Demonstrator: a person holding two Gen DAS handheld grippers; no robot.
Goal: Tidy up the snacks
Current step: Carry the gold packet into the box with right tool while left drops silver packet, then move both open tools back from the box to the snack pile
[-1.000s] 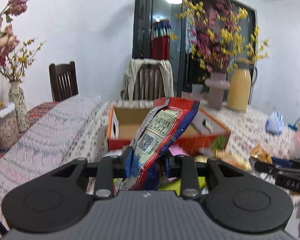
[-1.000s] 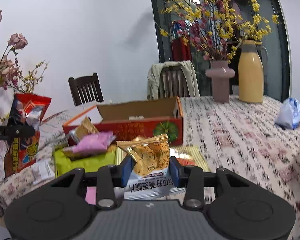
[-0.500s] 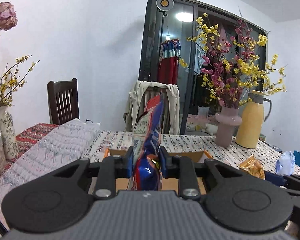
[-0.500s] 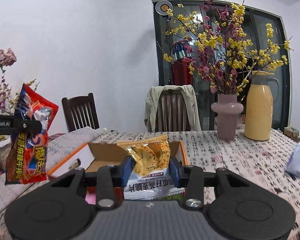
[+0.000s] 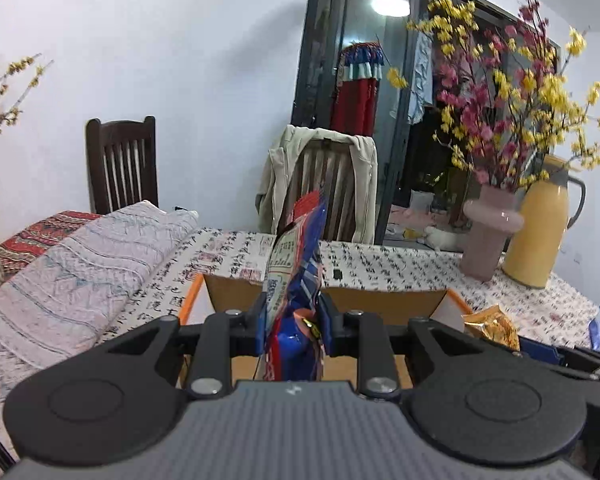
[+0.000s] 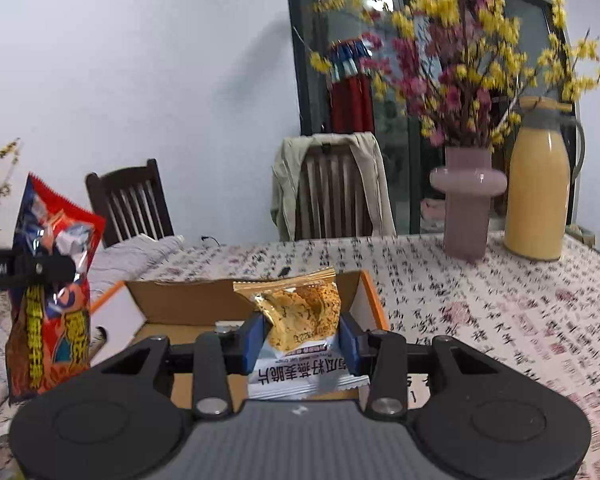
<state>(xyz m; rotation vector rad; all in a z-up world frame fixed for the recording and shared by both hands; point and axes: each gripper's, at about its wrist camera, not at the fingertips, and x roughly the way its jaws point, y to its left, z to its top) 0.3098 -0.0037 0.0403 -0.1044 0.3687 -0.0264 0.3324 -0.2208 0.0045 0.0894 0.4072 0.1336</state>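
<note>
left gripper [image 6: 40, 268] arm, perhaps "obot.AI", packet print illegible

two snack packets [image 6: 48, 304] [image 6: 300, 320], one cardboard box [image 6: 180, 308], two chairs [image 6: 132, 204] [image 6: 332, 192], one vase [image 6: 468, 208], one flask [image 6: 536, 184]

This is a home, in the room where people eat. Ahead of the gripper is a big table [image 6: 480, 320] with a printed cloth. Past the table's far edge stand two dark wooden chairs [image 6: 130, 204], and the one straight ahead has a jacket [image 5: 276, 184] hung over its back. Ahead on the right, on the table, are a pink vase [image 6: 466, 200] full of yellow and pink flowers and a yellow jug [image 6: 538, 196]. Behind them is a dark glass door [image 5: 404, 120], with clothes hanging beyond it. On the left lies a folded blanket [image 5: 76, 264].
</note>
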